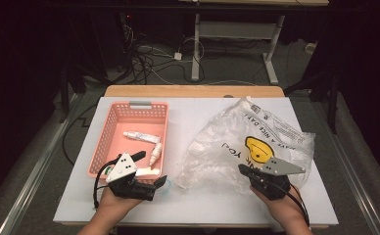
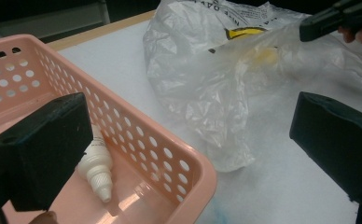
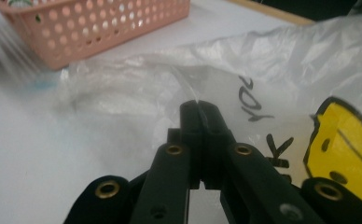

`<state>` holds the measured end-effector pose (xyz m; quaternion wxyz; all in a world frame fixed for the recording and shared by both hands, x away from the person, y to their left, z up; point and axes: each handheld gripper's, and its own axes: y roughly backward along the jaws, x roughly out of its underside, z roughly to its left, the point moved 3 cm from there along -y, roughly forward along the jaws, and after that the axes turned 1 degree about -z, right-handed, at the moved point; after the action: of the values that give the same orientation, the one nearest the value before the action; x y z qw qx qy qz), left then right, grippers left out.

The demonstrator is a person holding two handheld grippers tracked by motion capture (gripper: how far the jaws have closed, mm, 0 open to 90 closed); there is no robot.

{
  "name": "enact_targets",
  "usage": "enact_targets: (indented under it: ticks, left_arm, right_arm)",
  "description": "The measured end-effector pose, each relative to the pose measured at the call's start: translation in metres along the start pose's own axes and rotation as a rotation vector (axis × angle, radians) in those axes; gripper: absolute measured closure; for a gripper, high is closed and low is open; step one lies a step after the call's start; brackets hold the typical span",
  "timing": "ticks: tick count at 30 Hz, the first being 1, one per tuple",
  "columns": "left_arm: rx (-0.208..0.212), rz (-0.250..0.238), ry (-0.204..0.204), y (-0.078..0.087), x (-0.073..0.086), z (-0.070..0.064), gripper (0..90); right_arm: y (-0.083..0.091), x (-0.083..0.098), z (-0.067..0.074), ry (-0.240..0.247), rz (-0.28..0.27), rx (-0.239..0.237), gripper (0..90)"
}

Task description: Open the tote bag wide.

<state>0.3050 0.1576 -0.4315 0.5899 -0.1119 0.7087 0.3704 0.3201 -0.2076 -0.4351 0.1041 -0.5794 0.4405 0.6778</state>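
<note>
Right gripper view: right gripper (image 3: 201, 109) pinching plastic bag (image 3: 272, 70) film, bottles already in basket (image 3: 100, 28), bag handling barely begun.

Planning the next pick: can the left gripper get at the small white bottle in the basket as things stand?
Probably yes. The left gripper stands open at the basket's near corner, holding nothing, and the bottle lies uncovered just below one jaw. It would have to clear the basket wall.

Thin, crinkled, glossy clear plastic bag (image 1: 242, 142); perforated, smooth pink plastic basket (image 1: 105, 142); matt white tabletop (image 1: 193, 196) with wooden edge.
</note>
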Motion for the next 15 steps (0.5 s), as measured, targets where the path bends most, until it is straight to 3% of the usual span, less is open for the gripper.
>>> enact_targets:
  ticks: [9, 13, 15]
  left_arm:
    - [0.000, -0.010, -0.001, 0.002, 0.000, 0.001, 0.0]
    - [0.004, -0.018, -0.009, 0.003, -0.001, 0.000, 0.0]
    - [0.017, -0.034, -0.014, 0.003, -0.003, -0.005, 4.4]
  right_arm:
    - [-0.011, -0.030, -0.007, 0.006, -0.062, 0.033, 90.0]
    - [-0.013, -0.038, -0.010, -0.015, -0.093, 0.051, 90.0]
    - [-0.015, -0.042, -0.011, -0.037, -0.104, 0.062, 90.0]
